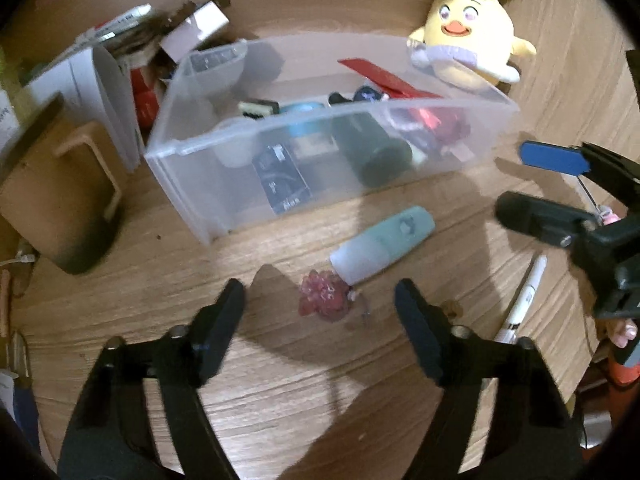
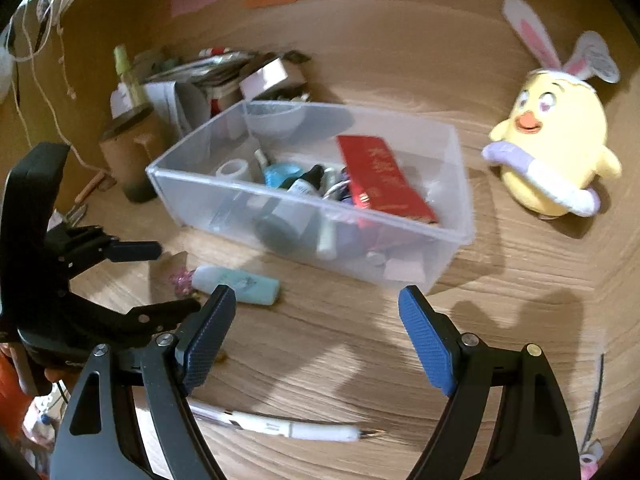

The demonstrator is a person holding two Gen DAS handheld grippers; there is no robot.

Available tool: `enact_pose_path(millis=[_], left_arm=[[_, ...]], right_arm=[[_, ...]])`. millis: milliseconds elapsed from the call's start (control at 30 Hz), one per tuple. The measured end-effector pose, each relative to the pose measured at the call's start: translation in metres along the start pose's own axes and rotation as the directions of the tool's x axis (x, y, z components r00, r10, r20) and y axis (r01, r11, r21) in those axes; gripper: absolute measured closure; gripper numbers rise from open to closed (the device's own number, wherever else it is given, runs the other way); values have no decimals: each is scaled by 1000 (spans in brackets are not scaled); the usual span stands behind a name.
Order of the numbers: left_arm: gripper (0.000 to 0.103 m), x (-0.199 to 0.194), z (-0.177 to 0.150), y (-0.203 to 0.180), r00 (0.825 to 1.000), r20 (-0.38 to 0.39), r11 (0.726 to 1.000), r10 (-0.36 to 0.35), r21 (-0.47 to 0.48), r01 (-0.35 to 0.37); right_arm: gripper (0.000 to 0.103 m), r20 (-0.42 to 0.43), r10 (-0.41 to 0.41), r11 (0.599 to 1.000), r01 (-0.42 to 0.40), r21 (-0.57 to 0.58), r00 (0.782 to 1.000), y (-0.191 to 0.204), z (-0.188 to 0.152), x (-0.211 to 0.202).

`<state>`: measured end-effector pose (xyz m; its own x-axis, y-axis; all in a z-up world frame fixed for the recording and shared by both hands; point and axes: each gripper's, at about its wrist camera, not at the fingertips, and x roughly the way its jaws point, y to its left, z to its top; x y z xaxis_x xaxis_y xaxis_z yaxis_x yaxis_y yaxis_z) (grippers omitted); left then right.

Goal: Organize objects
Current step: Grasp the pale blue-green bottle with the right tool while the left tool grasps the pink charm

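Observation:
A pink bead cluster (image 1: 322, 298) lies on the wooden table, touching the white cap end of a mint-green tube (image 1: 384, 242). My left gripper (image 1: 320, 296) hangs open over the cluster, its fingers well clear on both sides. The right wrist view shows the same left gripper (image 2: 179, 276) beside the tube (image 2: 240, 284) and the cluster (image 2: 180, 278). My right gripper (image 2: 318, 300) is open and empty above bare table in front of the clear plastic bin (image 2: 192, 196). A white pen (image 2: 288, 426) lies under it. The bin (image 1: 192, 184) holds several small items.
A yellow chick plush (image 1: 468, 44) with bunny ears sits right of the bin. A brown cardboard holder (image 1: 68, 200) and a pile of papers and boxes (image 1: 120, 64) crowd the left side. The white pen (image 1: 524, 296) lies to the right of the left gripper.

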<state>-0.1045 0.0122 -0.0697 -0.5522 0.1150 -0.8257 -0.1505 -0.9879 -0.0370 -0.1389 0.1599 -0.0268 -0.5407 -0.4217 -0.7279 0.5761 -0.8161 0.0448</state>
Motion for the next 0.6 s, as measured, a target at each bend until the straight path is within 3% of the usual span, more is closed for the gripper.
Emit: enact_pose_path(millis=[433, 500, 600], left_arm=[[77, -5, -5, 4, 999, 41, 999, 3, 33, -4], [77, -6, -6, 6, 999, 43, 1000, -8, 24, 7], [77, -8, -8, 9, 999, 45, 1000, -1, 9, 0]], right_arm=[[23, -135, 119, 977, -140, -163, 984, 39, 14, 50], [25, -148, 126, 971, -153, -185, 981, 43, 15, 55], [38, -178, 130, 962, -168, -213, 975, 48, 15, 63]])
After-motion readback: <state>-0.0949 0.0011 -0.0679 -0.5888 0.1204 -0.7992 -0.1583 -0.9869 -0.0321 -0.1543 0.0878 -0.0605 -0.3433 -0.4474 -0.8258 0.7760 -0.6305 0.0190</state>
